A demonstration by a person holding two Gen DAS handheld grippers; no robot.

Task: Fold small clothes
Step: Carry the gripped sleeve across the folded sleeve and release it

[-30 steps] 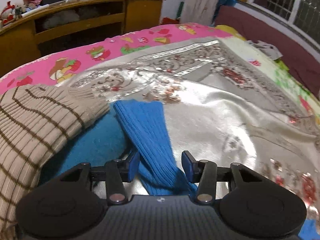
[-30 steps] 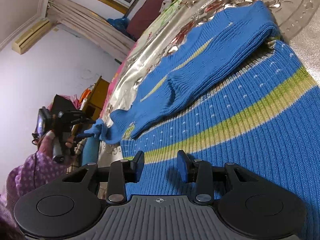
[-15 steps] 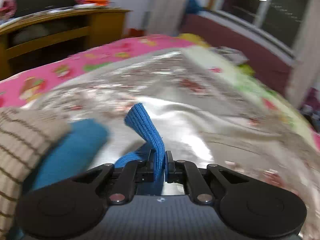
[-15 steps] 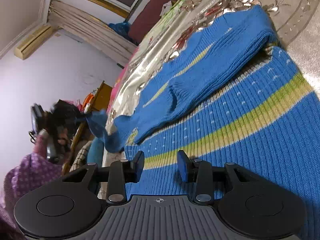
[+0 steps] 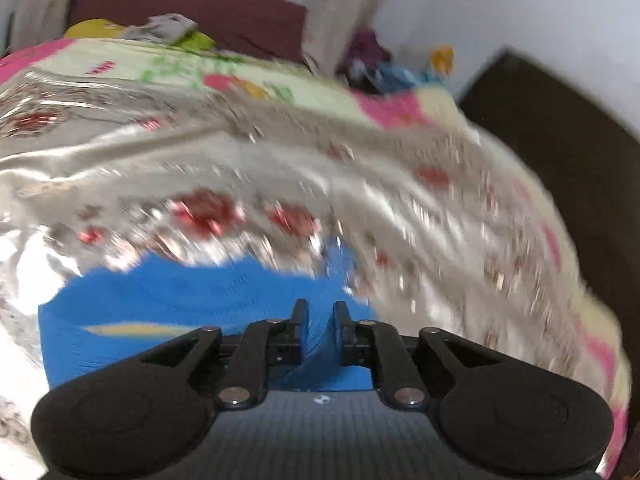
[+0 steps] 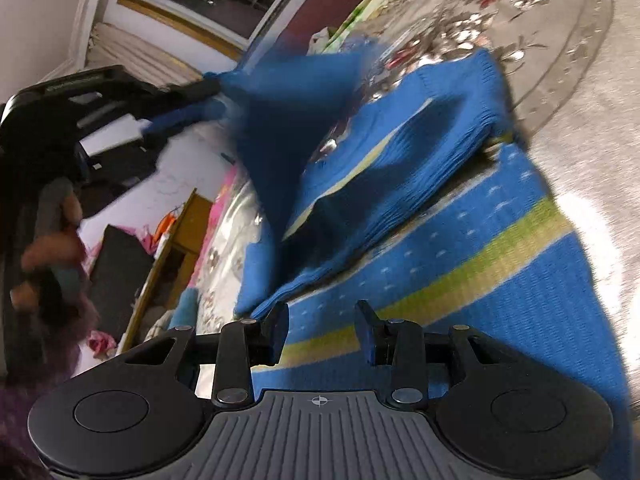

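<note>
A blue knitted sweater (image 6: pixel 480 280) with a green-yellow stripe lies flat on the silvery flowered bedspread (image 6: pixel 580 80). One sleeve (image 6: pixel 420 152) lies folded across its body. The other sleeve (image 6: pixel 288 112) hangs stretched in the air, its cuff pinched by my left gripper (image 6: pixel 192 100) at the upper left. The left wrist view is blurred. There the blue cuff (image 5: pixel 318 332) sits between the narrow jaws of the left gripper (image 5: pixel 319 320), which are opening, above the sweater (image 5: pixel 160 304). My right gripper (image 6: pixel 322 328) hovers open over the sweater's hem with nothing between its fingers.
A person's hand (image 6: pixel 52 240) holds the left gripper's handle. A wooden cabinet (image 6: pixel 180 240) stands beyond the bed, and a teal garment (image 6: pixel 186 304) lies near it. Dark furniture (image 5: pixel 560 152) stands past the bed's far edge, beside a heap of clothes (image 5: pixel 380 68).
The left gripper closed on the sleeve cuff, lifted it and swung it across above the sweater, turning as it went. The right gripper has barely moved.
</note>
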